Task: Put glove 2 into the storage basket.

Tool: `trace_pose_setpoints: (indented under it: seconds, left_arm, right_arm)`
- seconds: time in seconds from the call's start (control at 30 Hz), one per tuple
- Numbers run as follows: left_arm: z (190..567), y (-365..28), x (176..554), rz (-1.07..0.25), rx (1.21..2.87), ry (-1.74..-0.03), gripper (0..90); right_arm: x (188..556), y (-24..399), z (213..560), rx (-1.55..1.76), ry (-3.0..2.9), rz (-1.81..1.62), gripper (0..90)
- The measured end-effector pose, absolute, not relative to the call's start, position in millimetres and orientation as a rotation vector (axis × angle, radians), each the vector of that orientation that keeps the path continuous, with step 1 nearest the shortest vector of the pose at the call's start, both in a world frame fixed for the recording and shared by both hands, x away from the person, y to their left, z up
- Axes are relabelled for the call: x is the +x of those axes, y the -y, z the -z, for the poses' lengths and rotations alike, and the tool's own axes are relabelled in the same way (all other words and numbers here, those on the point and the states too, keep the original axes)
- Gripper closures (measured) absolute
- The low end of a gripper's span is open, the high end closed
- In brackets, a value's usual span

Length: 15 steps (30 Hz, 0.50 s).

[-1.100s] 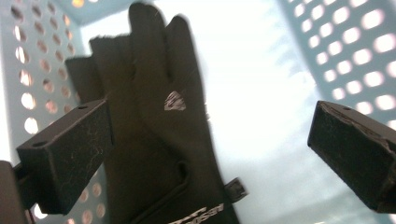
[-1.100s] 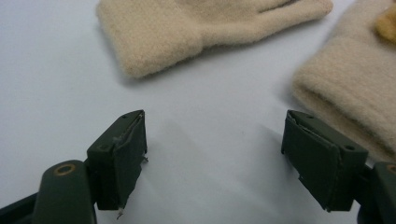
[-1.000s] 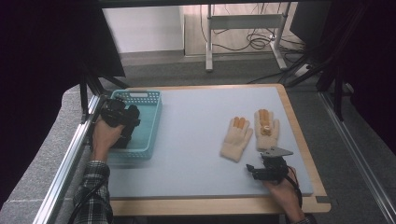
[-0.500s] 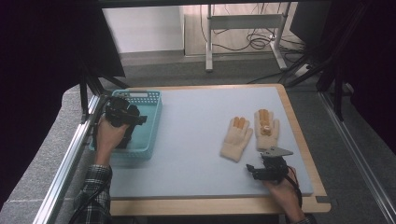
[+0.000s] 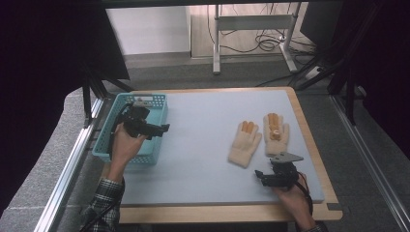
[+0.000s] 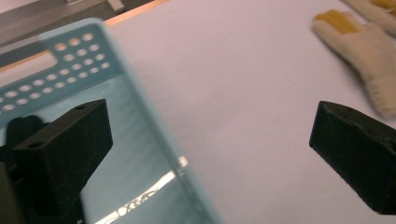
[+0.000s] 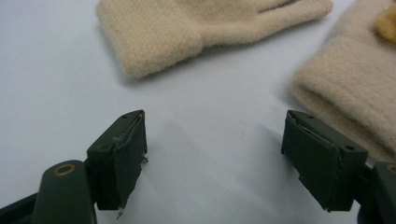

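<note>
Pale blue-grey tabletop with a light wooden rim (image 5: 309,140), seen from the high view. Two cream knitted gloves with yellow-orange fingertips lie flat on its right half, side by side, fingers pointing away from the person: the left-hand glove (image 5: 245,143) and the right-hand glove (image 5: 276,133), edges touching or nearly so.

Right gripper (image 5: 262,176): black, two-jaw, grey three-cornered plate on top, held in the person's right hand (image 5: 291,199) near the front right edge of the table. It sits just in front of the gloves' cuffs, apart from them. In the right gripper view its jaws stand wide apart with bare table between them; one glove's cuff (image 7: 154,32) lies ahead to the left, the other cuff (image 7: 348,88) close by the right jaw. Nothing is held.

Left gripper (image 5: 162,129): black, held in the person's left hand (image 5: 124,145), plaid sleeve at the wrist. It hangs over the right wall of a turquoise plastic basket with perforated sides (image 5: 110,130) that stands at the table's left edge; jaws point toward the middle of the table. In the left gripper view the jaws are spread wide, one over the basket's inside, the other over open tabletop, with the basket wall (image 6: 154,126) running between them. A glove (image 6: 362,51) shows far off at the upper right. Nothing is gripped.
</note>
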<state>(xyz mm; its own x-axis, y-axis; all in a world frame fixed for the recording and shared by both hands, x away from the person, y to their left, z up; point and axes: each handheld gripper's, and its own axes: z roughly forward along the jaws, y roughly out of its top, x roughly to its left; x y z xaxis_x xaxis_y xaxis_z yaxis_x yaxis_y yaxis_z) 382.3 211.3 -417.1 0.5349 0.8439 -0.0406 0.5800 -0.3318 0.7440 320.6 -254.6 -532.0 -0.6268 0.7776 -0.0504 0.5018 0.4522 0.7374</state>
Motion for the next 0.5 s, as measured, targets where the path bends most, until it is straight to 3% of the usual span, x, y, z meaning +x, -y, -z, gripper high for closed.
trace_pose_setpoints:
  seconds: [0.5]
  left_arm:
    - [425,-164,346,-0.459,2.080,-0.979,0.0]
  right_arm:
    - [321,255,532,1.081,-2.325,-0.993,21.6]
